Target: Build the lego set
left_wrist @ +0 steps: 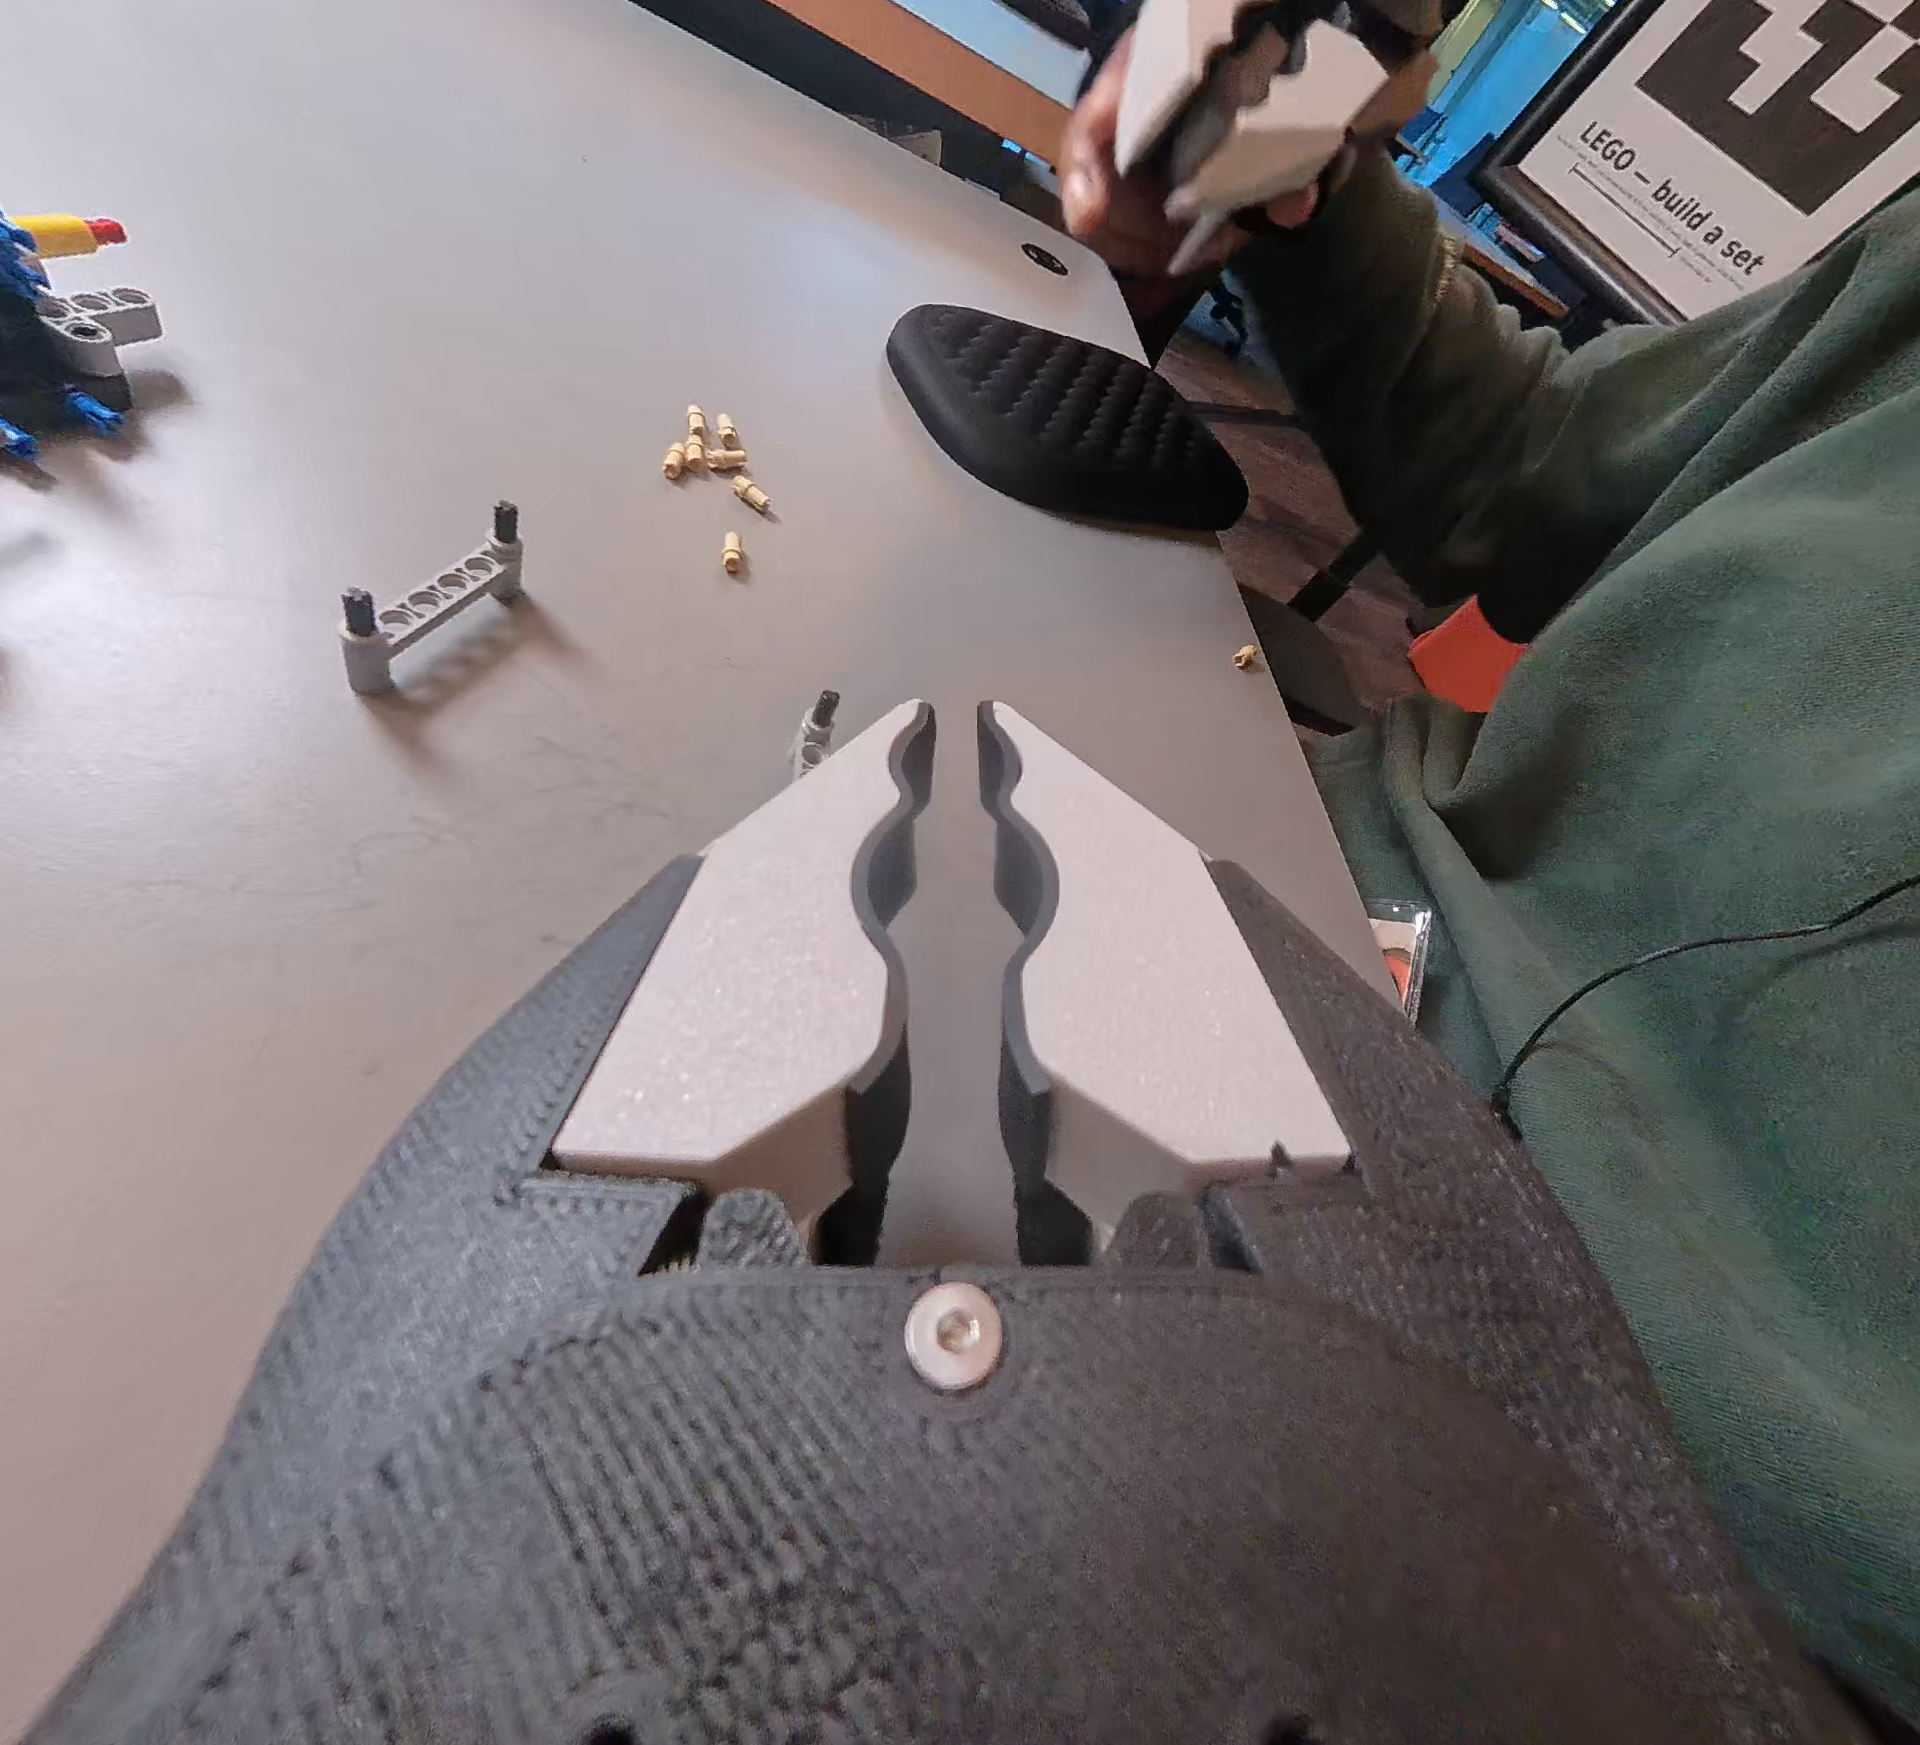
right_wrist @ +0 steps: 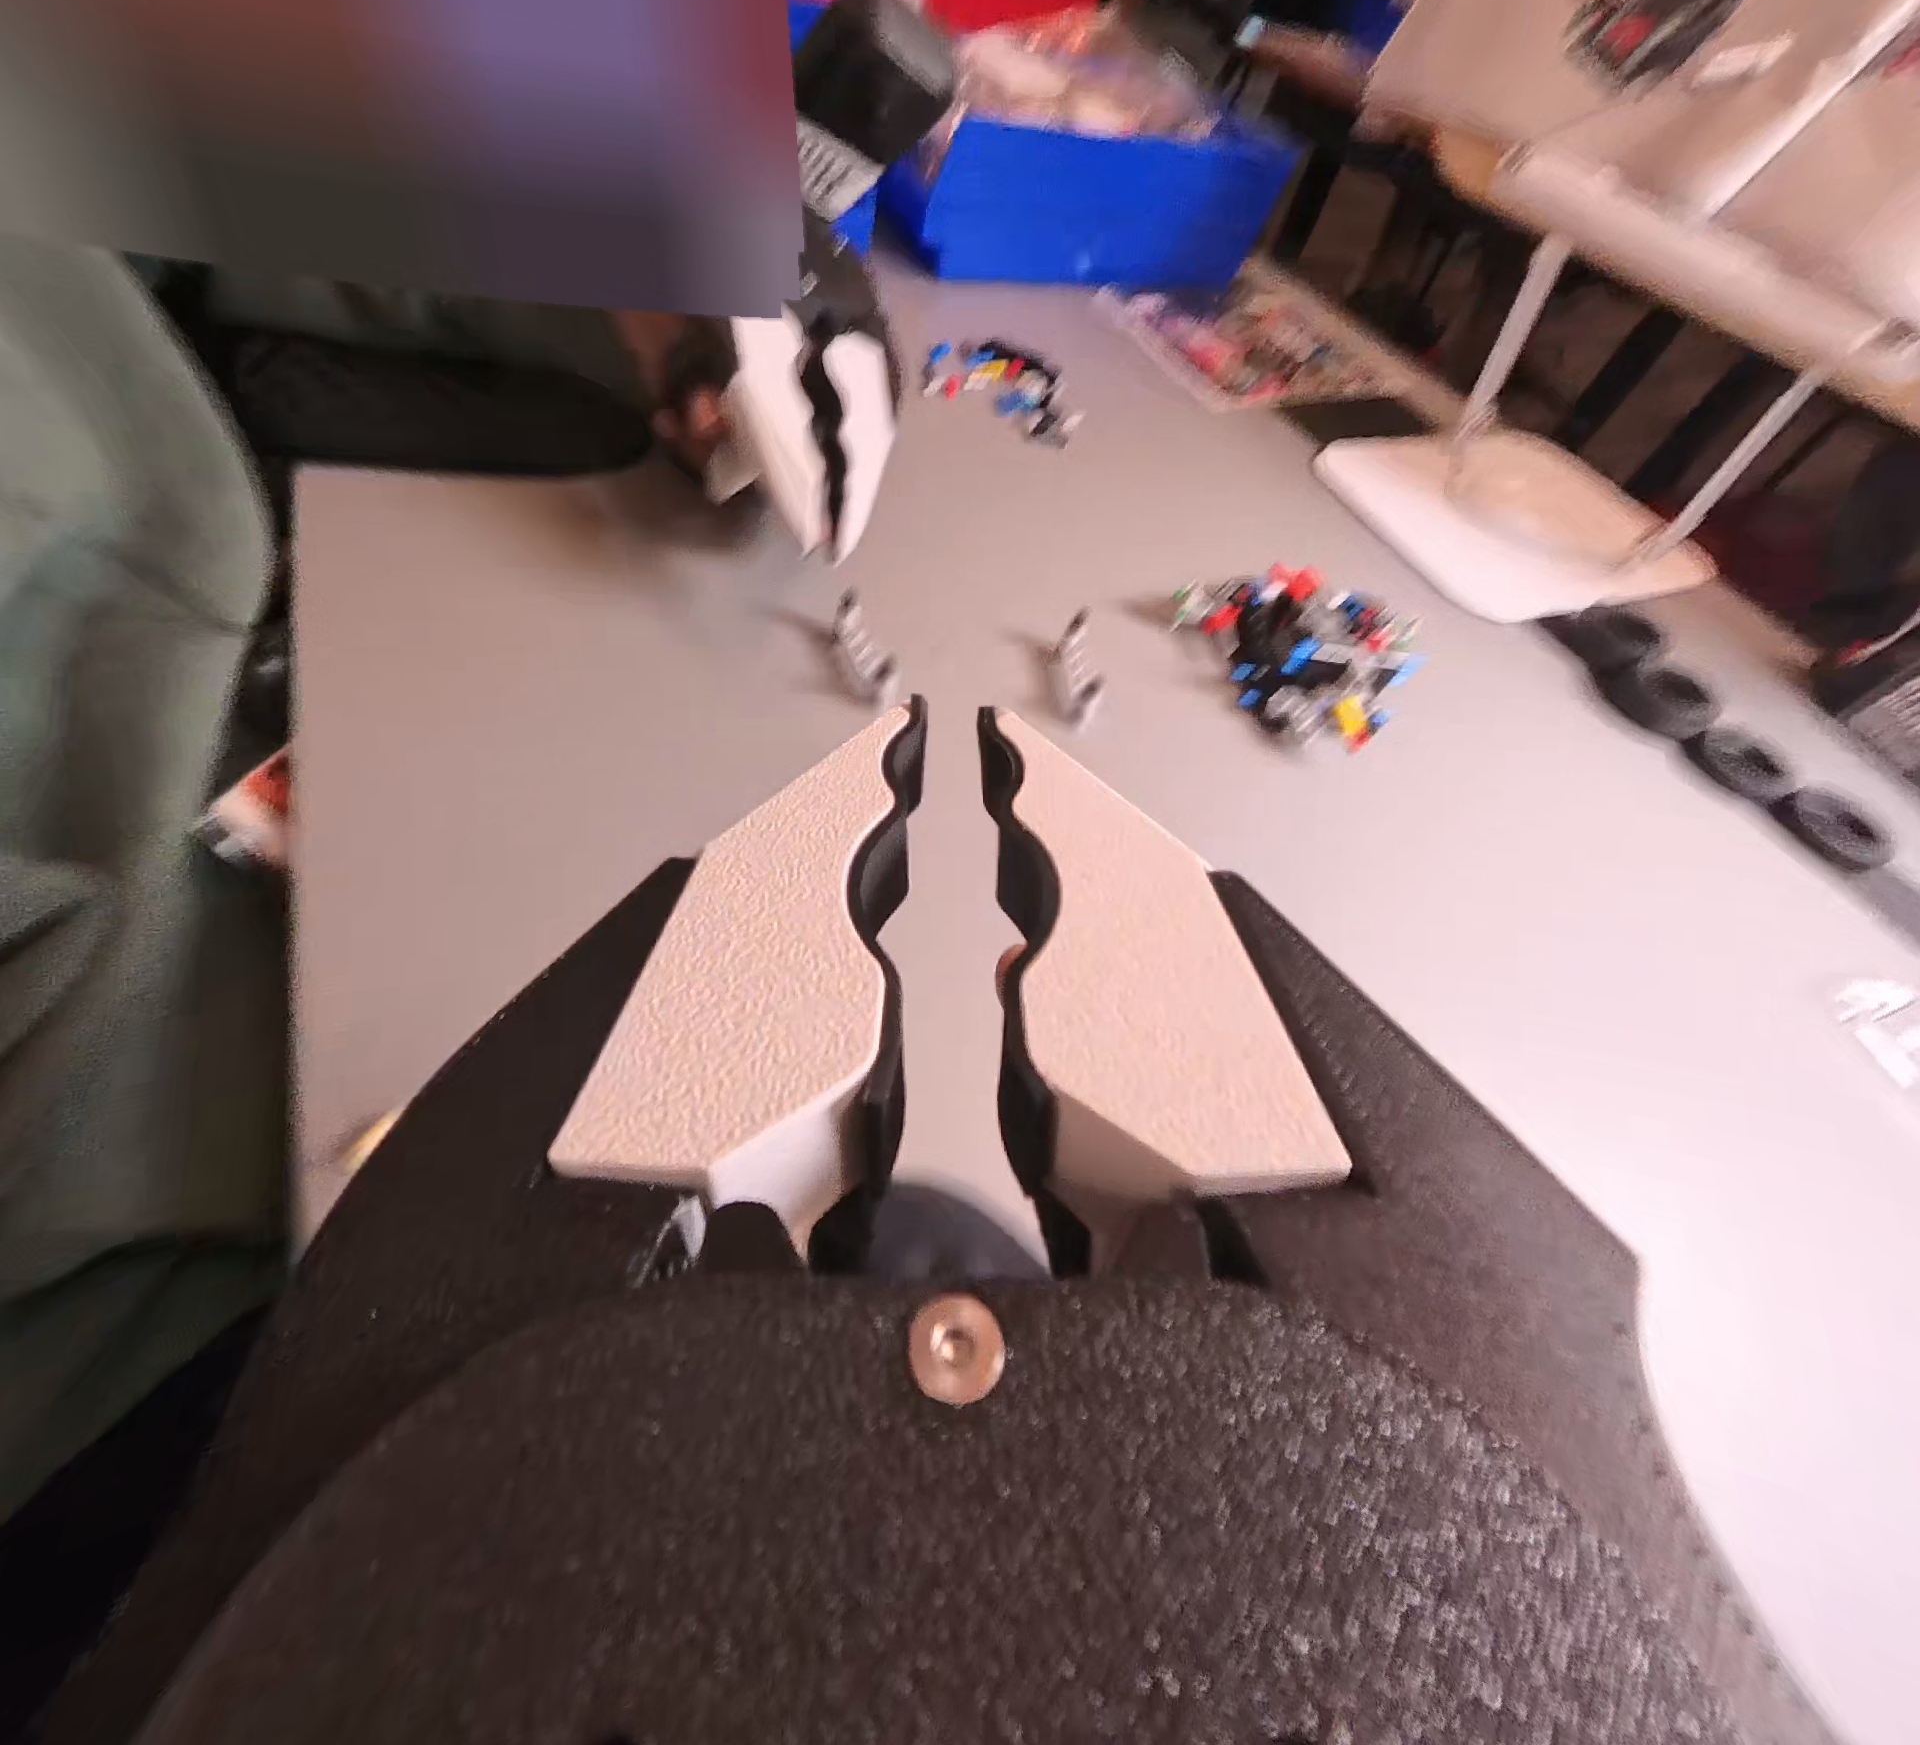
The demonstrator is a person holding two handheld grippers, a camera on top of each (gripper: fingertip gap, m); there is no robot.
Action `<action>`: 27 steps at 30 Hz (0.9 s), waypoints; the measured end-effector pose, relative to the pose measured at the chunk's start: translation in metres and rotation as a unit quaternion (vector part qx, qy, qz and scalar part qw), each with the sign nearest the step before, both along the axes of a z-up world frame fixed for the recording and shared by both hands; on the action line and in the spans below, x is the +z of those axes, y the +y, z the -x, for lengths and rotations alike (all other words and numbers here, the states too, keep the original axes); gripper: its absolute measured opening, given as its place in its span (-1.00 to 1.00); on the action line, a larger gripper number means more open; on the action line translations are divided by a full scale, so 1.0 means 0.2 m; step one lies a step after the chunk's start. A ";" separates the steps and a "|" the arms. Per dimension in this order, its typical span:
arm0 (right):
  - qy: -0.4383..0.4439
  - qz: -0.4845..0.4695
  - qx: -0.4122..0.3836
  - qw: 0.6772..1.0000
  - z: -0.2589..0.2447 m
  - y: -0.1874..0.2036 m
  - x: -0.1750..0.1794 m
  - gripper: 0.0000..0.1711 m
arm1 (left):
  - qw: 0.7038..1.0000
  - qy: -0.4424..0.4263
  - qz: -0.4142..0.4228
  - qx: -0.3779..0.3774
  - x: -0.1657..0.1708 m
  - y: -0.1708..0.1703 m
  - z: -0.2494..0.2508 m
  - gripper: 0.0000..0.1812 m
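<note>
Left wrist view — lettered poster (left_wrist: 1704, 95).

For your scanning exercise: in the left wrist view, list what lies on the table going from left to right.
Blue and yellow brick pile → grey beam with two black pins → cluster of tan pins → lone tan pin at the table edge.

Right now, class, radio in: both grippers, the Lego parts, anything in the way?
Left gripper open, empty, low over grey table. Right gripper open, empty, raised. Grey studded Lego beam with black pins standing, untouched; tan pegs loose beside it. Nothing in the way.
</note>
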State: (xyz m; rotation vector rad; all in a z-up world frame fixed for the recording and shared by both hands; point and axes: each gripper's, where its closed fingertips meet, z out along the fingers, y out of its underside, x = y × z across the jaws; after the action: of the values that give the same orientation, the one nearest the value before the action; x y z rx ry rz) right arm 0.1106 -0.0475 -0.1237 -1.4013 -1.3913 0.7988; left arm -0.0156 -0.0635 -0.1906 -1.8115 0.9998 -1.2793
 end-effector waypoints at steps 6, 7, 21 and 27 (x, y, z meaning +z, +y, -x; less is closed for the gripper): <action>-0.190 0.145 0.028 0.971 -0.20 -0.44 -0.35 -0.81 | 1.000 0.007 -0.002 0.003 -0.01 0.01 0.00 -0.92; -0.210 0.162 0.025 0.964 -0.22 -0.51 -0.40 -0.77 | 1.000 0.008 -0.002 0.002 -0.01 0.01 -0.01 -0.92; -0.267 0.174 -0.065 0.946 -0.19 -0.64 -0.61 -0.95 | 0.999 0.023 -0.032 -0.005 -0.01 -0.04 -0.03 -0.92; -0.269 0.108 -0.052 0.956 -0.13 -0.58 -0.60 -0.96 | 0.998 0.029 -0.043 -0.036 -0.01 -0.11 -0.08 -0.91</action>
State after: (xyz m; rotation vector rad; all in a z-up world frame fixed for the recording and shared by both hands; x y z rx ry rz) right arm 0.1375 -0.1637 -0.2434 -1.9467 -1.6513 0.5284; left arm 0.0006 -0.0862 -0.1922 -1.7698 1.1433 -1.2127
